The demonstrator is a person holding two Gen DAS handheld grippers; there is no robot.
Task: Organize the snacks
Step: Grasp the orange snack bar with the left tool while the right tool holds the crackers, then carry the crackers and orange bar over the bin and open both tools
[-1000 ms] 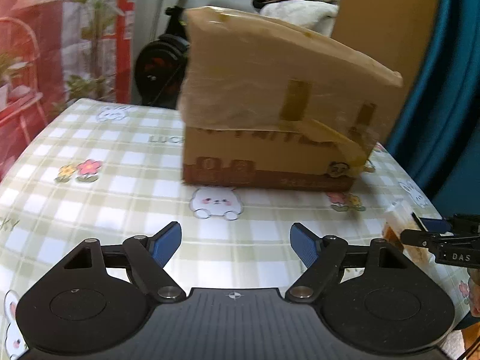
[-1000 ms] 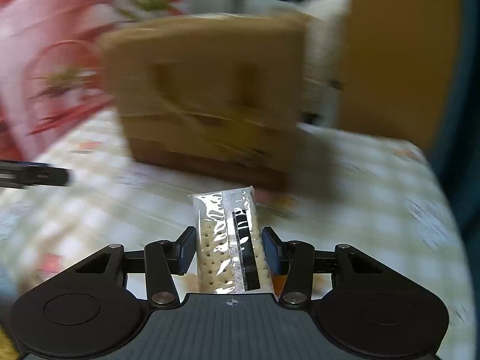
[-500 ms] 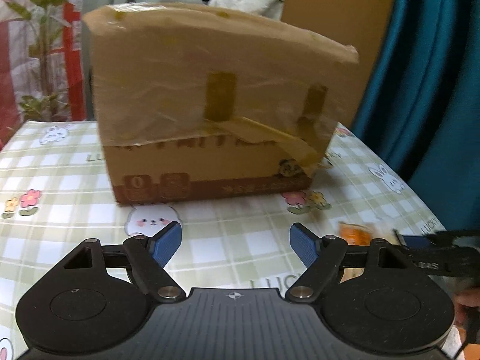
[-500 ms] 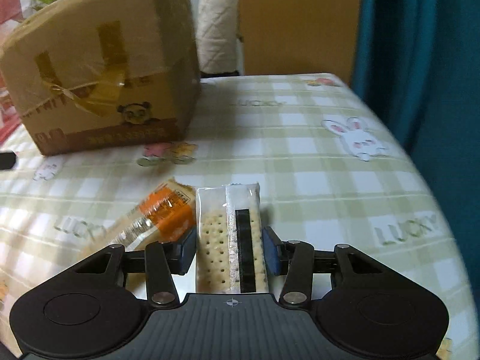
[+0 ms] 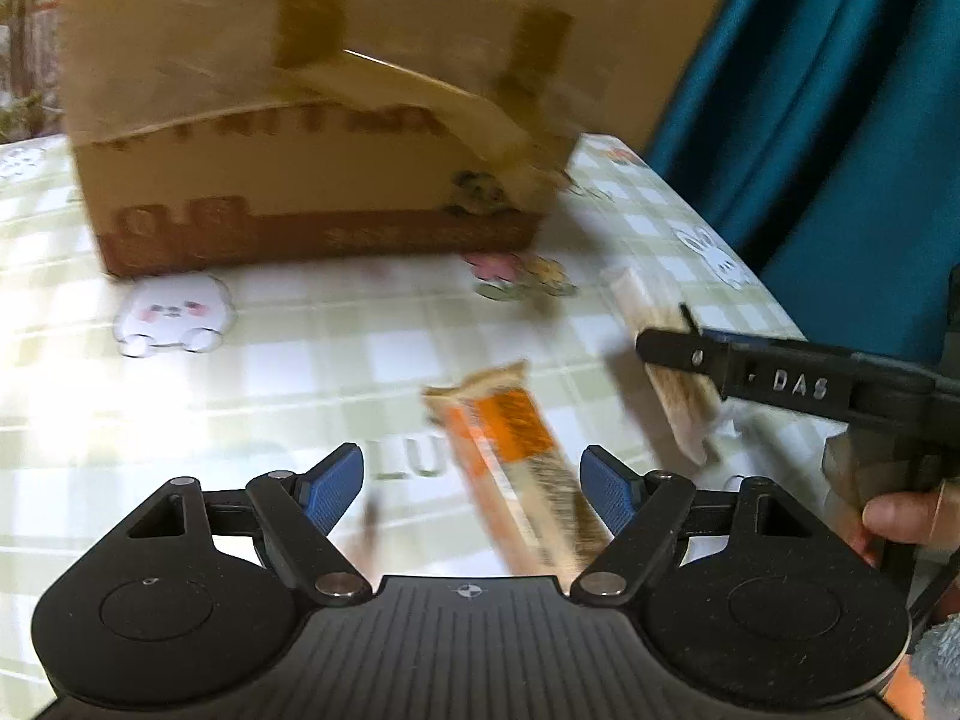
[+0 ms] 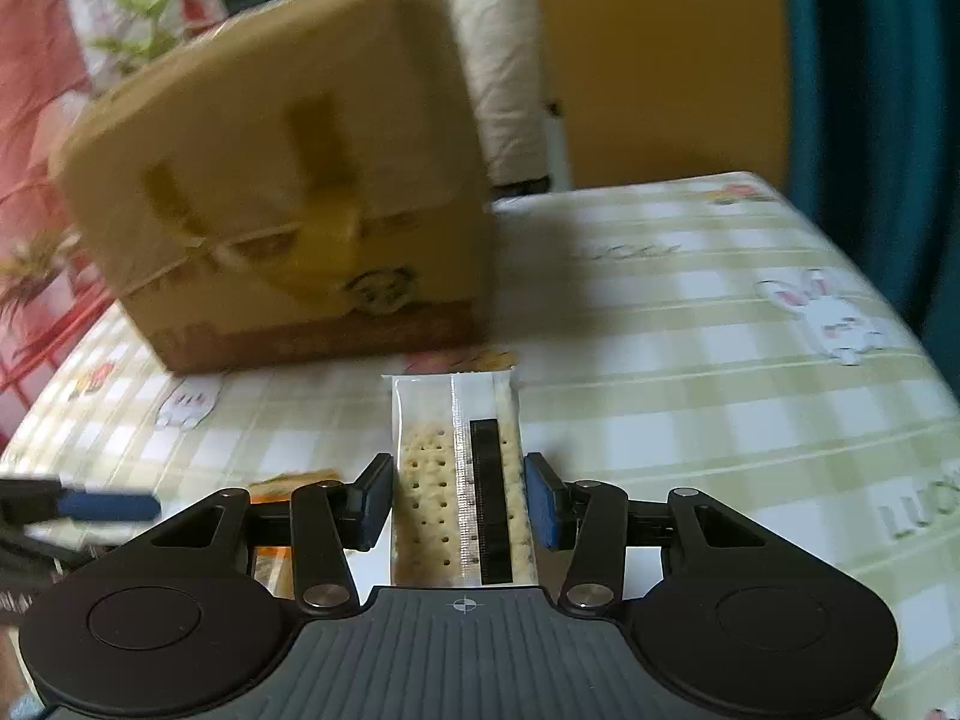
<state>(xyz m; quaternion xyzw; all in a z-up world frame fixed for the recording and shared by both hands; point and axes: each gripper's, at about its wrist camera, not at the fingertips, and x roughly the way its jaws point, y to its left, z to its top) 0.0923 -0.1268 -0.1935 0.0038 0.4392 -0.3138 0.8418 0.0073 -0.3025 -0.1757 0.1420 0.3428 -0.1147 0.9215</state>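
Cardboard box on the table at the far side; orange snack bar lying nearer, between the spread fingers of the left gripper; cracker packet clamped in the right gripper, right of the bar.

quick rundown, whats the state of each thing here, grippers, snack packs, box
left gripper: open, jaws wide, orange snack pack between them, not pressed
right gripper: shut on the cracker pack
cracker pack: sealed, held between the pads, sticking out forward
orange snack pack: sealed, lying flat on the table
cardboard box: taped, standing on the table behind the snacks; top not visible
table: covered with a checked cloth
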